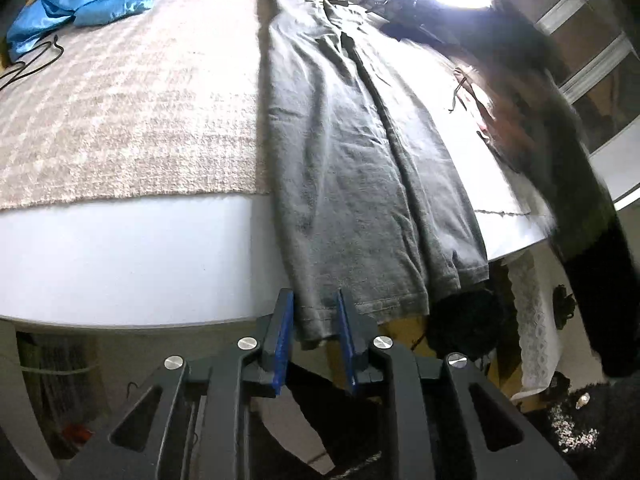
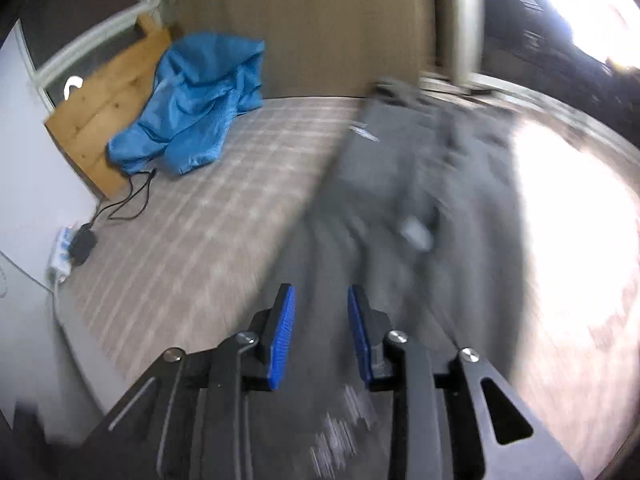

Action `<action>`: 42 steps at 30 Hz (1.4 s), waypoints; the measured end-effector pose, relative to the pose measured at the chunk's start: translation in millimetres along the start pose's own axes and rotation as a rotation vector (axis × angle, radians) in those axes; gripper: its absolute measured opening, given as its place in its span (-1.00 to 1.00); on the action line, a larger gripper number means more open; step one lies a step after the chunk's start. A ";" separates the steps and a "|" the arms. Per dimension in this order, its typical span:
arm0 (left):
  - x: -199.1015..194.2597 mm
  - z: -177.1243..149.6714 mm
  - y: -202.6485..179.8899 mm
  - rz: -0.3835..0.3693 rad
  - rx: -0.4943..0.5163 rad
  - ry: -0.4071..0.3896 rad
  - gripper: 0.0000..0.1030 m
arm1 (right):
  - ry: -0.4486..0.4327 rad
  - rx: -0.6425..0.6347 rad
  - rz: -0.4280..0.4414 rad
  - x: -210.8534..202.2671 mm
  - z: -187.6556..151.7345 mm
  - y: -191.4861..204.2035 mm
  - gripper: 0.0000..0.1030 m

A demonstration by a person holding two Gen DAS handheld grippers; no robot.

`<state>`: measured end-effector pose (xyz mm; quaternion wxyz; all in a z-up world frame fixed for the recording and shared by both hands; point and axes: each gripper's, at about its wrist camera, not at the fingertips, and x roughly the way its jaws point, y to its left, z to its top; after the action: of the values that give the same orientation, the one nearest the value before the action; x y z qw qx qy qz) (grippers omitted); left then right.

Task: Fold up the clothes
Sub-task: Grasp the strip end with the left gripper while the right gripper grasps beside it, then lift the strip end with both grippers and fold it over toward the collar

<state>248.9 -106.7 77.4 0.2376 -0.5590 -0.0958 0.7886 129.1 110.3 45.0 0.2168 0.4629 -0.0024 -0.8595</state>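
Observation:
A pair of dark grey trousers [image 1: 352, 152] lies lengthwise on the bed, legs side by side, hems hanging over the near edge. My left gripper [image 1: 314, 312] is open, its blue pads on either side of the left leg's hem, not clamped. In the right wrist view the same trousers [image 2: 400, 200] are motion-blurred. My right gripper [image 2: 321, 300] is open and empty, above the grey fabric.
A beige checked blanket [image 1: 132, 112] covers the bed over a white mattress [image 1: 140, 264]. A crumpled blue garment [image 2: 192, 100] lies at the far corner by a wooden headboard [image 2: 104, 112]. A black cable and charger [image 2: 82, 242] lie at the bed's left edge. A person's dark-sleeved arm [image 1: 560, 140] reaches over at the right.

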 end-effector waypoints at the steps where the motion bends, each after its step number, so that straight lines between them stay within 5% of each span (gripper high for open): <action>1: -0.2 0.6 1.7 -0.002 -0.001 0.000 -0.58 | 0.008 0.052 -0.028 -19.7 -28.5 -15.6 -0.39; 7: 8.5 6.1 10.2 0.008 0.007 0.054 -0.44 | 0.122 0.371 -0.077 -79.1 -178.6 -69.8 -0.37; 13: 13.6 5.6 -7.4 0.042 0.102 0.075 -0.38 | 0.145 0.319 -0.129 -79.6 -217.9 -53.0 -0.37; 20: 11.9 3.8 -14.6 0.068 0.156 0.072 -0.41 | 0.159 0.169 -0.117 -71.8 -218.8 -28.5 -0.29; 22: 12.6 3.5 -15.9 0.080 0.171 0.070 -0.71 | 0.156 0.131 -0.122 -69.6 -218.5 -21.1 -0.30; 25: 7.2 4.8 -11.0 0.063 0.168 0.065 -0.88 | 0.163 0.139 -0.084 -68.9 -219.3 -26.4 -0.82; 32: -23.2 18.6 -11.3 0.001 0.155 0.003 -0.91 | 0.066 0.269 0.060 -93.0 -198.2 -42.8 -0.90; 38: -63.3 75.6 -11.1 -0.049 0.154 -0.112 -0.91 | -0.079 0.317 0.168 -126.3 -141.0 -62.7 -0.91; 42: -66.3 132.2 -13.7 -0.020 0.192 -0.172 -0.91 | -0.121 0.260 0.142 -120.8 -86.0 -77.0 -0.91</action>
<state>147.4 -111.6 185.8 0.2889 -0.4631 -0.0454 0.8367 226.7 242.3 76.1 0.2147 0.4330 -0.1595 -0.8608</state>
